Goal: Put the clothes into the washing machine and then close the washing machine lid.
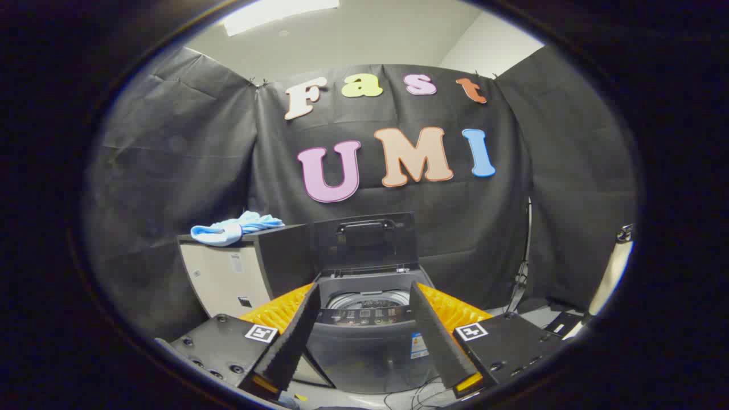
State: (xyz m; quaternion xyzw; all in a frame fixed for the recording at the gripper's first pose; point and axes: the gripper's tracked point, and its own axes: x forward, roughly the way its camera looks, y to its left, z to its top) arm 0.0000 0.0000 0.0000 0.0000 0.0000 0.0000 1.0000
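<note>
A grey top-loading washing machine (pixel 367 341) stands straight ahead of my fingers, its dark lid (pixel 366 242) raised upright at the back and the drum opening (pixel 367 299) showing. Light blue clothes (pixel 233 228) lie bunched on top of a white cabinet (pixel 222 276) to the left of the machine, well beyond my left finger. My gripper (pixel 363 304) is open, its two fingers spread wide either side of the machine's front, with nothing between them.
Black cloth walls close the booth behind and on both sides. Cables (pixel 521 279) hang down to the right of the machine, and a pale post (pixel 612 273) stands at the far right. Wires lie on the floor (pixel 421 393) below the machine.
</note>
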